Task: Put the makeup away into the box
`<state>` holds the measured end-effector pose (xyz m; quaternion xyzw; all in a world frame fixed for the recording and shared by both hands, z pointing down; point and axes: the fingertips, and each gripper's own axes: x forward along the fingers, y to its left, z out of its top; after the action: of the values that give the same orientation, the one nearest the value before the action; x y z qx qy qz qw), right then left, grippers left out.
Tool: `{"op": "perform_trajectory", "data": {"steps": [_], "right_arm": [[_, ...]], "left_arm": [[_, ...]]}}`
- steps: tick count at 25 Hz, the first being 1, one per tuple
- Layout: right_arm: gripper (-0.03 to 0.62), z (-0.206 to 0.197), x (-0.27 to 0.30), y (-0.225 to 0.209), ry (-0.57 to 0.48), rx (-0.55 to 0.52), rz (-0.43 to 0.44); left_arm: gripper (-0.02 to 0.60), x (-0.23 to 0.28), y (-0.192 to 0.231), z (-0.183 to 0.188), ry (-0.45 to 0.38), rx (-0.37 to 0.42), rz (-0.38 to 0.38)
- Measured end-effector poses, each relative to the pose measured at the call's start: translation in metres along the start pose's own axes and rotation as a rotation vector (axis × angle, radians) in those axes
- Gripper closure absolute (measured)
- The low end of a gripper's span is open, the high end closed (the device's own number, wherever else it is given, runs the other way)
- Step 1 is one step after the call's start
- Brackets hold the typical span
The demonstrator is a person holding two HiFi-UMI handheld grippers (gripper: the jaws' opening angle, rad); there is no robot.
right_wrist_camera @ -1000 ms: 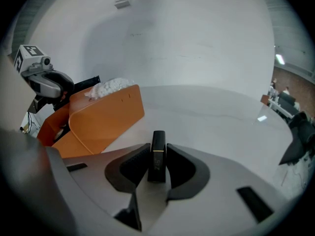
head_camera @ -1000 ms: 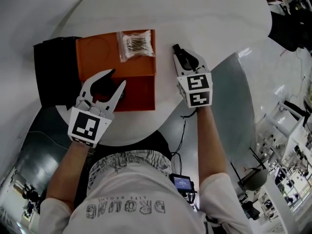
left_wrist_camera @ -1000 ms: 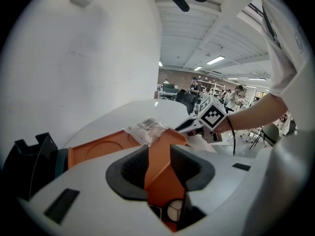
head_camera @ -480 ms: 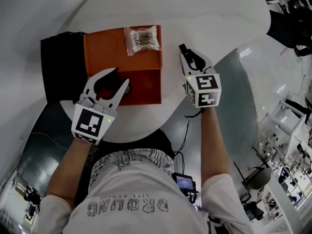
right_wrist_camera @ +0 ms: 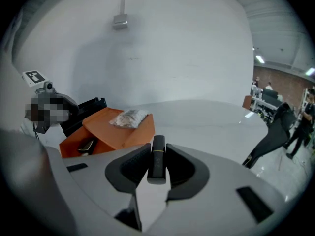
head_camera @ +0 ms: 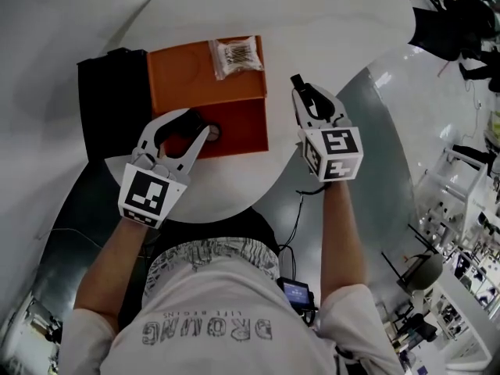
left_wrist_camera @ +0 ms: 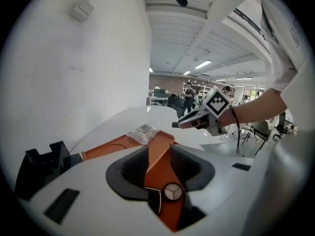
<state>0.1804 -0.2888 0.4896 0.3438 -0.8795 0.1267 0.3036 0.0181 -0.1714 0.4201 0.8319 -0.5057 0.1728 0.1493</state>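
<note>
An orange box [head_camera: 183,84] lies open on the white table; in its darker tray [head_camera: 238,127] I see a small round piece [head_camera: 212,133] and a black item [right_wrist_camera: 87,145]. On the flat orange part rests a clear bag [head_camera: 237,55] of small things. My left gripper [head_camera: 195,122] hovers over the tray's near edge, jaws open around nothing; its own view shows the box wall and the round piece [left_wrist_camera: 173,192] below them. To the right of the box, my right gripper [head_camera: 301,90] is shut on a black makeup tube [right_wrist_camera: 157,162] with a gold band.
A black holder [head_camera: 113,100] stands against the box's left side. The round table [head_camera: 328,22] ends close to the person, with grey floor to the right. The right arm's cable hangs below the table edge. People stand far off in the room.
My right gripper has lifted with the tube still in it. My left gripper has drawn back a little from the tray, uncovering the round piece. The head view has shifted.
</note>
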Motion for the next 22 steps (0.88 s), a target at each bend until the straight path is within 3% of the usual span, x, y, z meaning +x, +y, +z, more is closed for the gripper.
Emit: {"op": "perform_trajectory", "data": {"steps": [11,22], "right_arm": [[0.487,0.007,-0.013,0.068,0.005,-0.026,0.036],[0.487,-0.024,0.0,0.116,0.125,-0.057,0.091]], "left_arm": [[0.429,-0.035,0.011,-0.006,-0.035,0.011,-0.025],[0.43,-0.07,0.024,-0.02,-0.048,-0.026,-0.002]]}}
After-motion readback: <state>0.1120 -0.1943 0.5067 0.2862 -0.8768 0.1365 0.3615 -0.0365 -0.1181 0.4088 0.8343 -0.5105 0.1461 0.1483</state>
